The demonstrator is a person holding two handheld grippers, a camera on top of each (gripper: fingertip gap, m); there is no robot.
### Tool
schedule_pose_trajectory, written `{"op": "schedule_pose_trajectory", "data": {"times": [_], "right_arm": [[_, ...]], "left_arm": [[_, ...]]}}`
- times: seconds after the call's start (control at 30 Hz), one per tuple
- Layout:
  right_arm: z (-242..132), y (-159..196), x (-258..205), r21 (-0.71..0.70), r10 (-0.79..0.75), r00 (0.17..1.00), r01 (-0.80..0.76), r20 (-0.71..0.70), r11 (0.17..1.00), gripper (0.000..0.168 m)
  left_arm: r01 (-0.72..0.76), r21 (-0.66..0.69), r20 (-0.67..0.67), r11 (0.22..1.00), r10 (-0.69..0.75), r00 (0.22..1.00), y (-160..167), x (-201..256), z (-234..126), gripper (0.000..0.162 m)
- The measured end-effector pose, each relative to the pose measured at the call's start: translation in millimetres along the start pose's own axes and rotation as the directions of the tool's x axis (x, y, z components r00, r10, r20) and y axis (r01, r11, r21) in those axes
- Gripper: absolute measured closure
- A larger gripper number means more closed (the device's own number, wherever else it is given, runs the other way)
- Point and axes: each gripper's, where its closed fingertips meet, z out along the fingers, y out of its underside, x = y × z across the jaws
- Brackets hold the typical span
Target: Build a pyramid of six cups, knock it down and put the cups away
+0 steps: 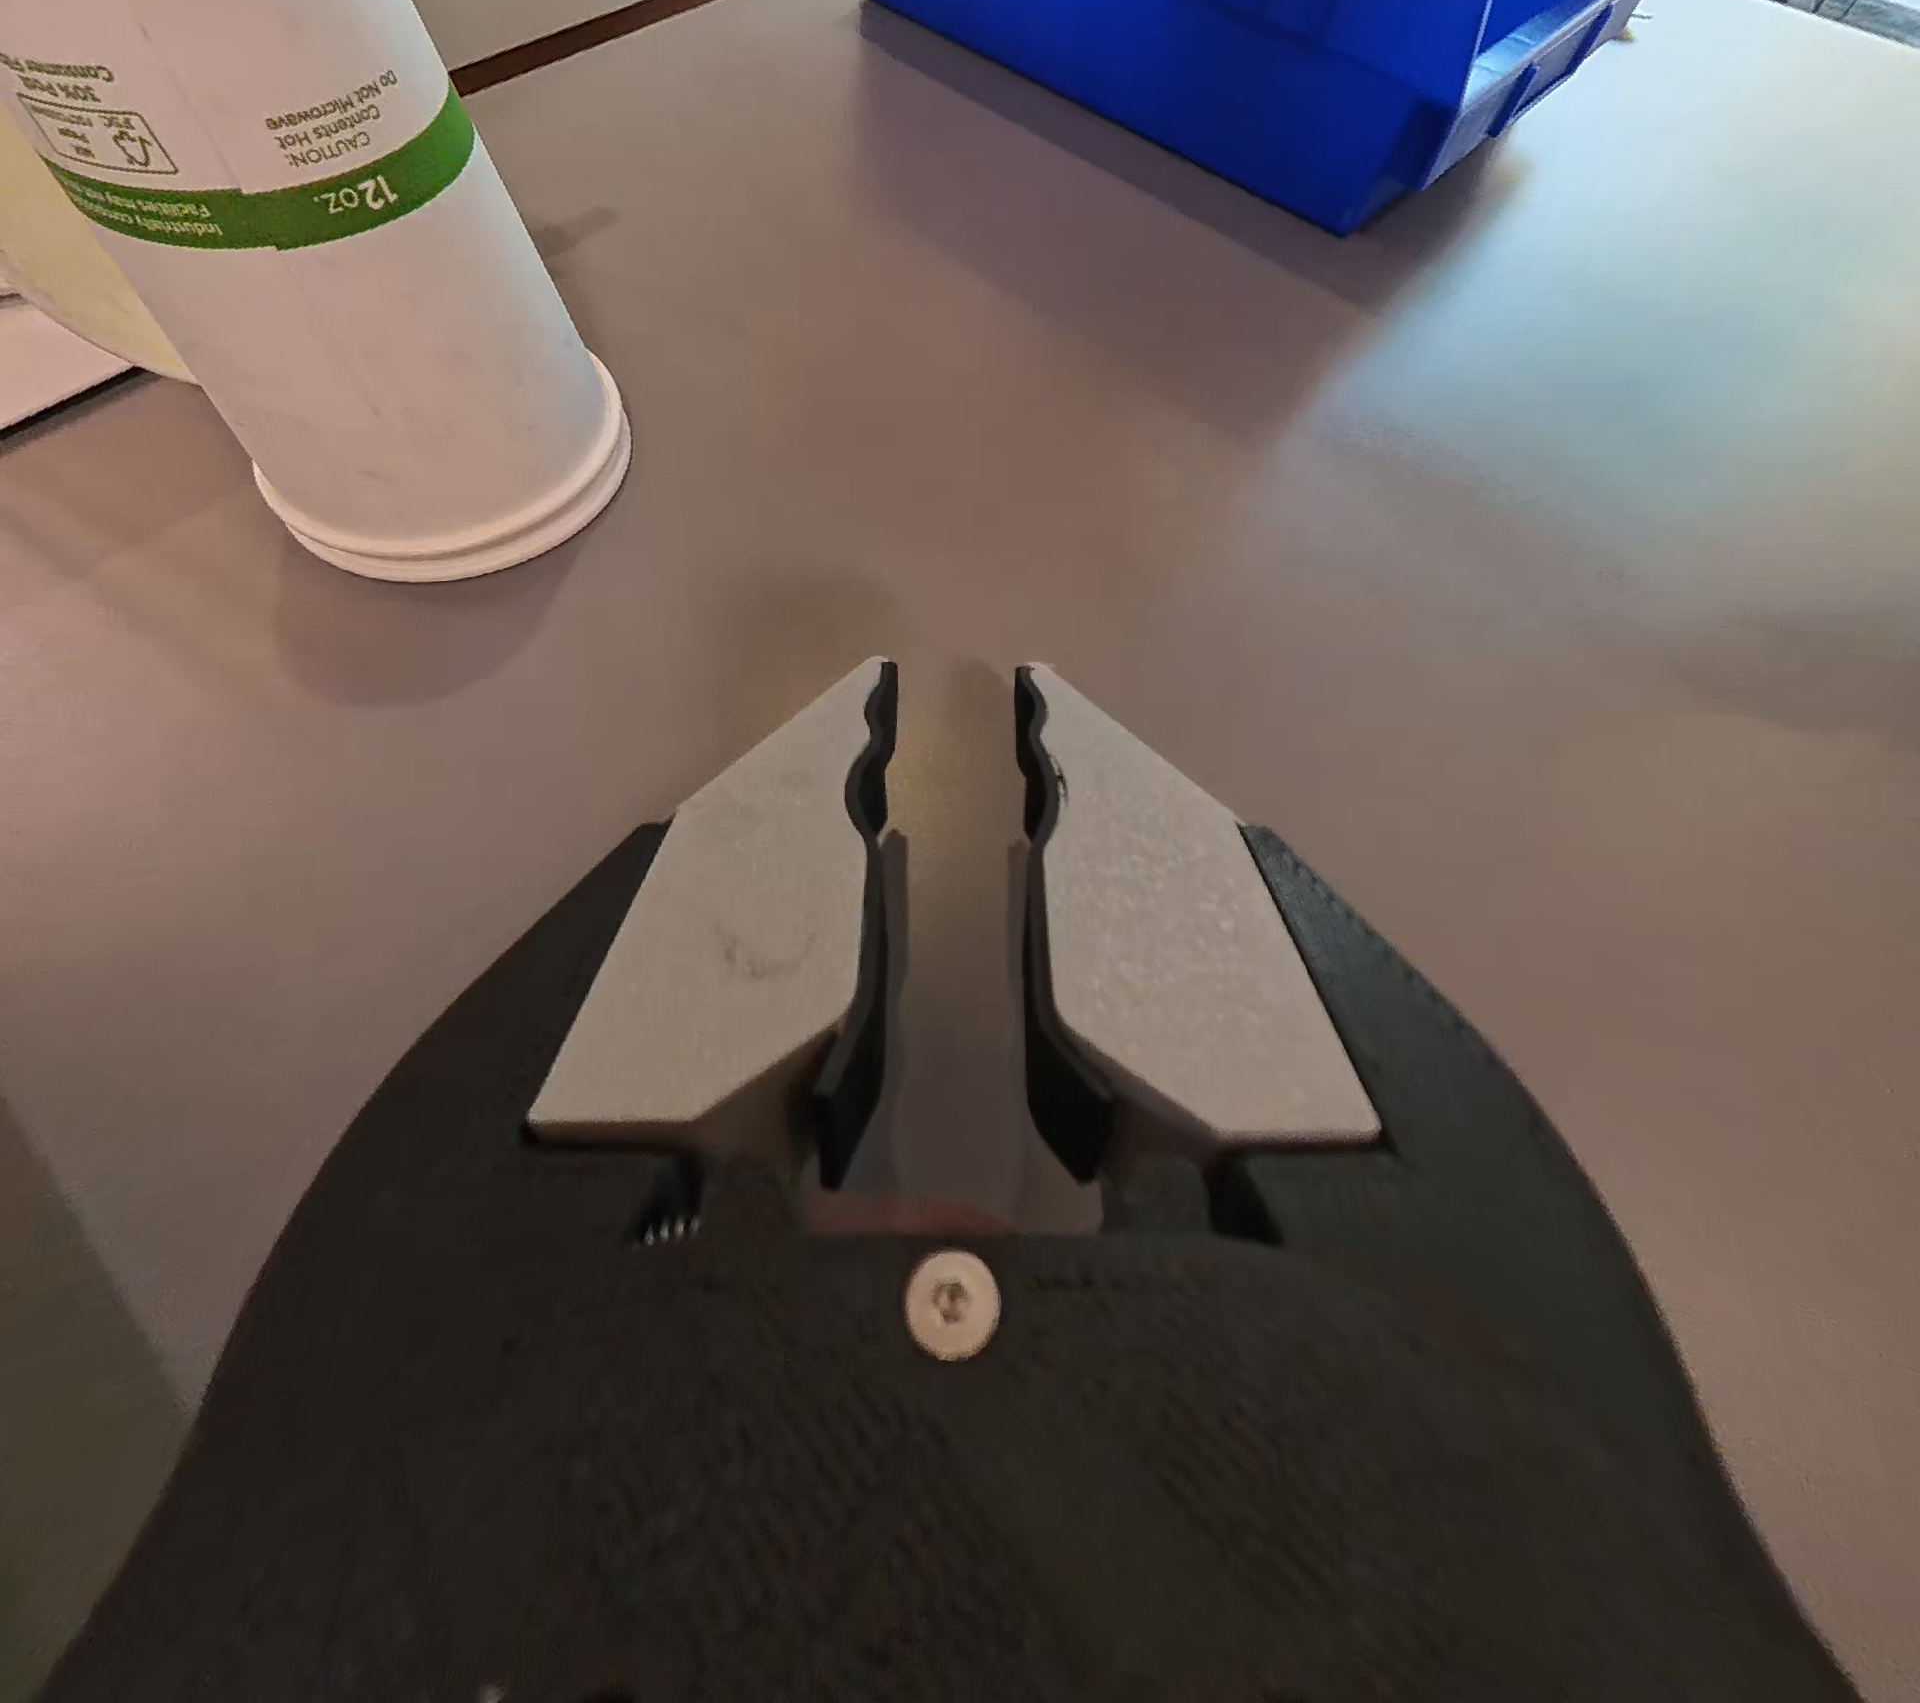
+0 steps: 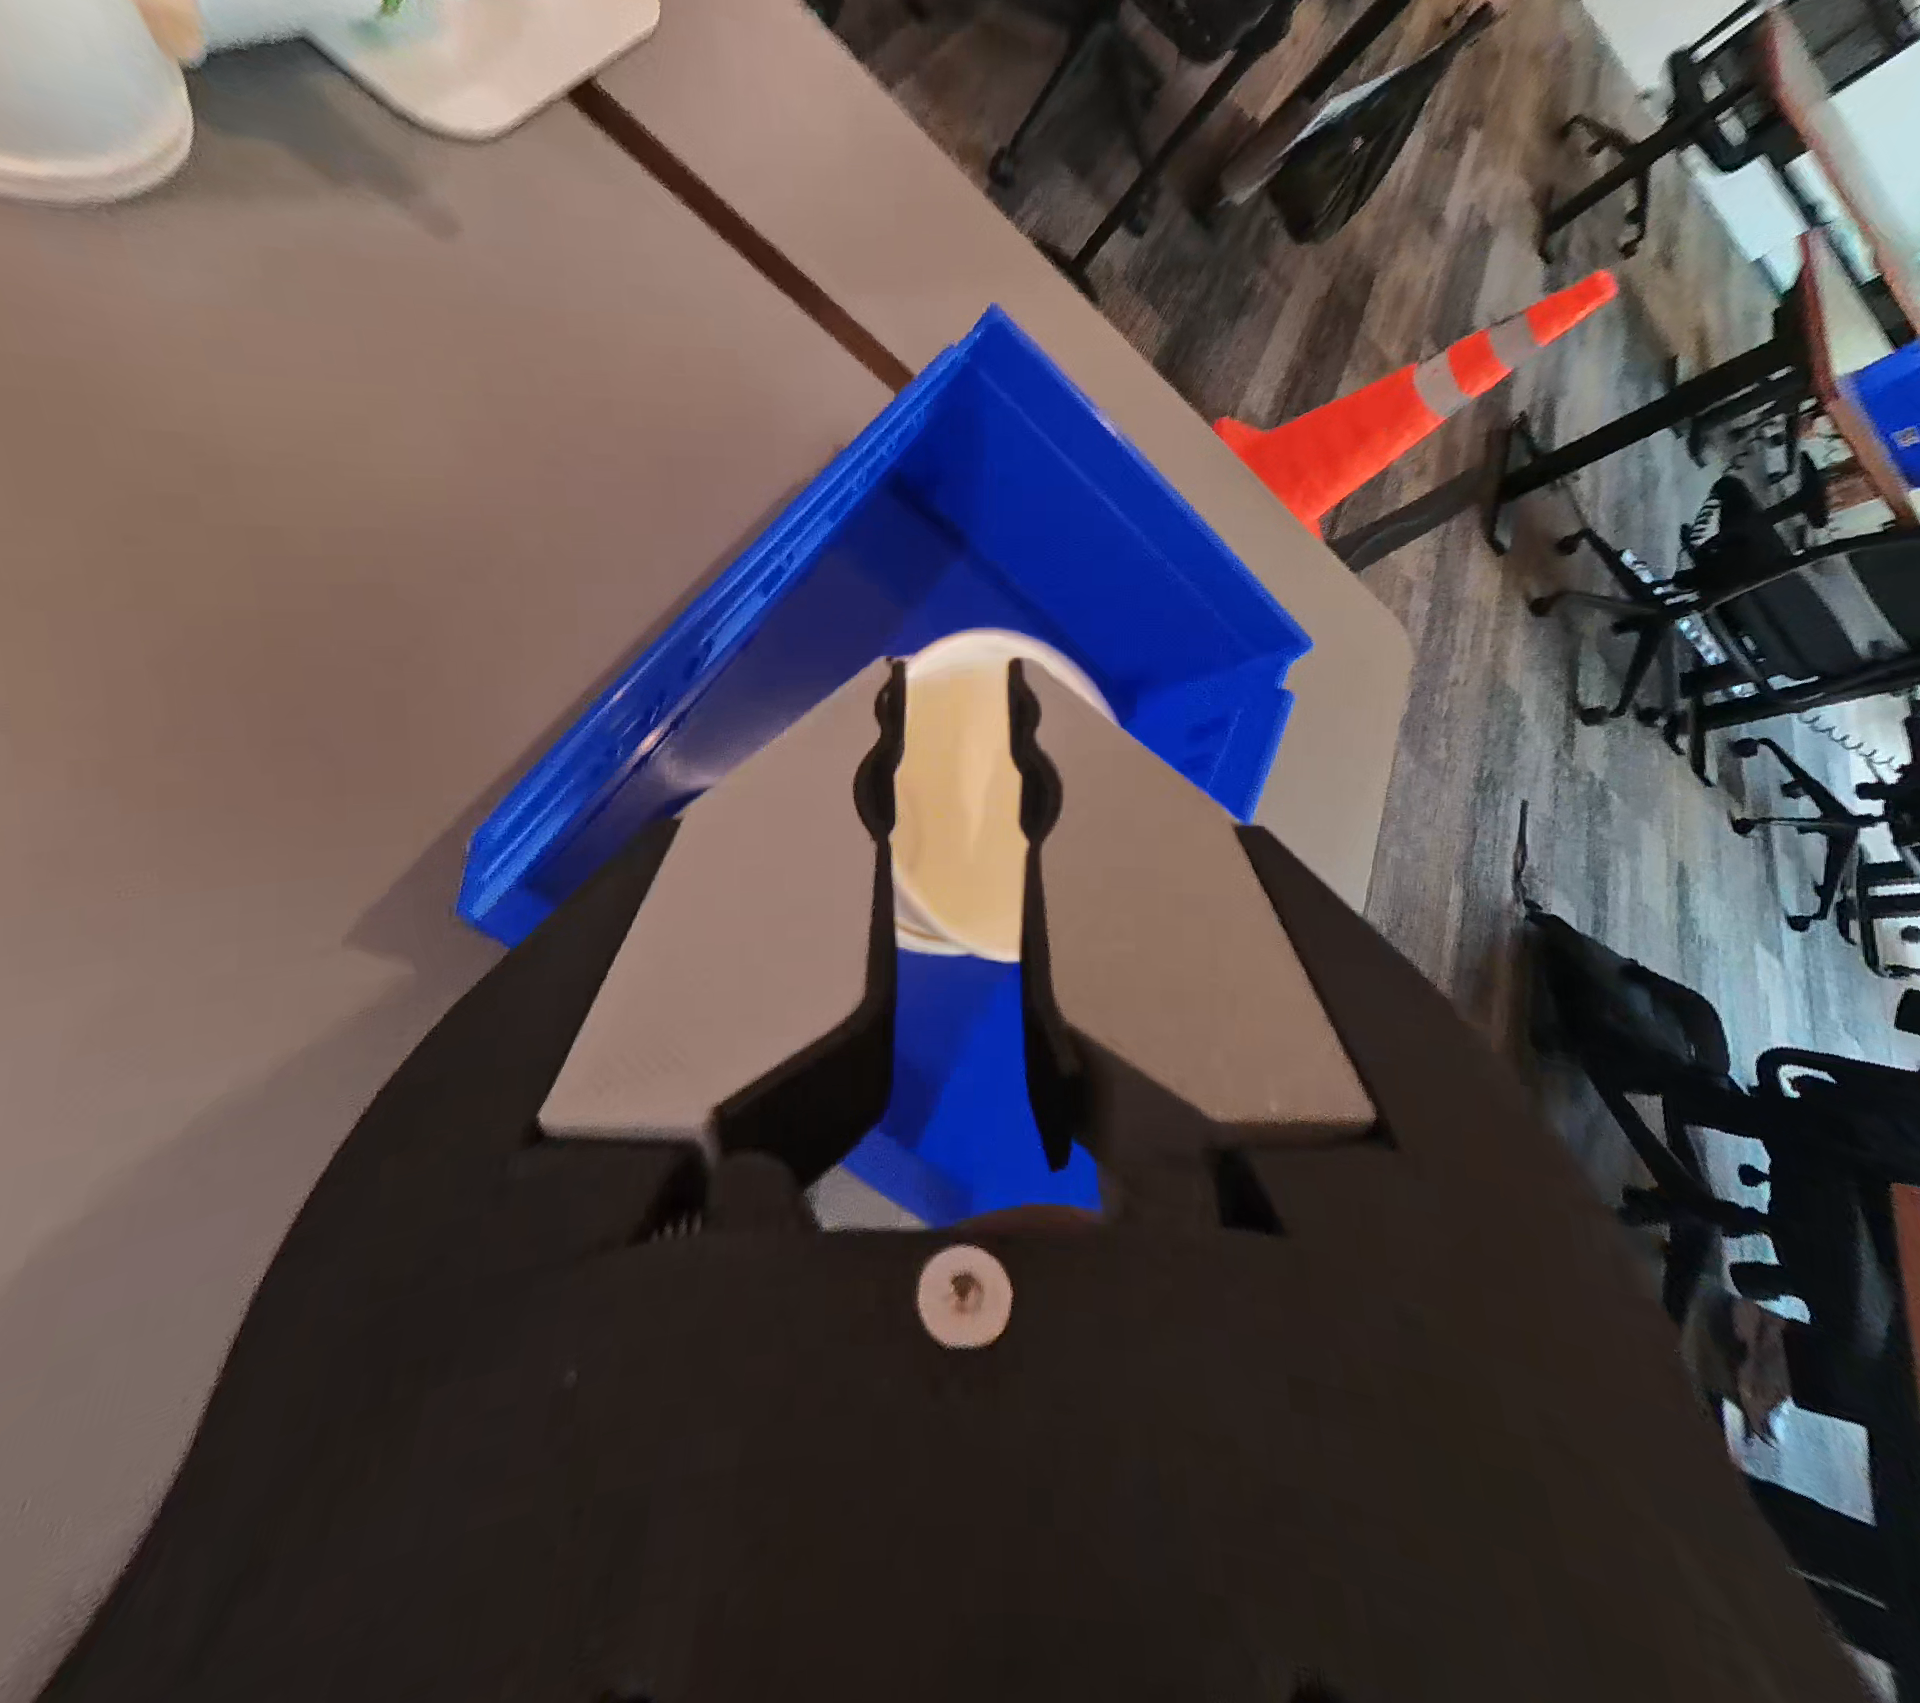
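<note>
The right gripper [image 2: 954, 666] hangs over the blue storage bin [image 2: 1049, 510], fingers narrowly parted around a white paper cup [image 2: 956, 780], contact unclear: likely the putting-away step. The left gripper [image 1: 954, 668] hovers slightly parted, holding nothing, above the grey table [image 1: 1143, 406]. At ten o'clock stand nested green-banded cups [image 1: 343, 303] bearing print, apparently next to collect.

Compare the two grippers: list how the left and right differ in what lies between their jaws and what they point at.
The left gripper has nothing between its jaws, only bare grey table; the right gripper has its jaws around a white paper cup. The left points across the tabletop, beside an upside-down stack of cups; the right points into the blue bin. Both show a similar narrow gap.
</note>
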Motion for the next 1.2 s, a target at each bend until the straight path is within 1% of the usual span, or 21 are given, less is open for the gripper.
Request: {"op": "schedule_pose_trajectory", "data": {"times": [0.03,0.07,0.13,0.2,0.27,0.33,0.4,0.43,0.47,0.5,0.53,0.63,0.73,0.93,1.0,1.2], "right_arm": [[-4.0,-7.1,1.5,0.045,0.018,1.0,-0.017,-0.023,0.999,0.145],[-9.9,-16.9,-0.2,0.11,0.035,0.999,-0.031,-0.033,0.993,0.144],[-24.3,-41.6,-22.3,0.278,0.059,0.998,-0.064,0.025,0.959,0.148],[-35.1,-62.9,-61.5,0.426,0.076,0.983,-0.142,0.169,0.893,0.149],[-33.9,-72.5,-108.9,0.476,0.079,0.932,-0.252,0.355,0.842,0.148],[-18.5,-70.7,-158.6,0.434,0.08,0.852,-0.342,0.517,0.833,0.144],[9.6,-60.4,-200.8,0.366,0.093,0.803,-0.368,0.589,0.855,0.136],[25.3,-53.2,-216.7,0.342,0.098,0.802,-0.357,0.589,0.869,0.136],[40.5,-46.0,-227.1,0.335,0.1,0.82,-0.337,0.563,0.88,0.137],[51.9,-40.2,-234.0,0.324,0.1,0.841,-0.311,0.532,0.893,0.138],[55.7,-38.3,-241.9,0.314,0.079,0.846,-0.281,0.528,0.907,0.135],[59.5,-34.3,-243.8,0.344,0.012,0.896,-0.183,0.445,0.921,0.136],[57.2,-32.3,-250.4,0.34,0.024,0.878,-0.21,0.479,0.917,0.137],[74.1,-16.8,-265.4,0.244,0.059,0.844,-0.22,0.534,0.944,0.128],[78.2,-13.1,-270.1,0.221,0.053,0.841,-0.202,0.539,0.954,0.127],[77.3,-12.4,-273.8,0.229,0.023,0.848,-0.169,0.53,0.959,0.126]], "left_arm": [[-0.002,-0.001,0.0,1.0,0.002,1.0,0.2,0.1,0.1,0.142],[-0.003,-0.004,0.001,1.0,0.003,1.0,0.5,0.2,0.5,0.142],[-0.001,-0.01,0.0,1.0,0.001,1.0,1.3,-0.1,1.2,0.142],[0.007,-0.009,0.0,1.0,-0.007,1.0,1.2,-1.0,1.2,0.142],[0.013,-0.006,0.003,1.0,-0.013,1.0,0.7,-2.4,0.8,0.142],[0.013,0.0,0.015,1.0,-0.013,1.0,0.0,-4.8,0.0,0.142],[0.01,0.006,0.023,1.0,-0.01,1.0,-0.6,-6.5,-0.8,0.143],[0.008,0.009,0.029,1.0,-0.009,1.0,-0.9,-7.6,-1.1,0.143],[0.006,0.011,0.036,1.0,-0.006,0.999,-1.3,-8.7,-1.5,0.143],[0.003,0.013,0.043,1.0,-0.004,0.999,-1.6,-10.0,-1.7,0.143],[-0.001,0.015,0.055,1.0,0.0,0.998,-2.1,-11.8,-1.8,0.142],[-0.035,0.019,0.117,0.999,0.032,0.993,-3.6,-20.9,-2.4,0.138],[-0.034,0.038,0.135,0.999,0.029,0.99,-6.2,-25.0,-4.1,0.138],[-0.033,0.052,0.171,0.998,0.024,0.985,-8.3,-30.0,-5.7,0.138],[-0.047,0.054,0.189,0.997,0.036,0.981,-9.2,-31.0,-6.0,0.137],[-0.06,0.07,0.211,0.996,0.044,0.977,-11.9,-32.7,-6.6,0.137]]}}
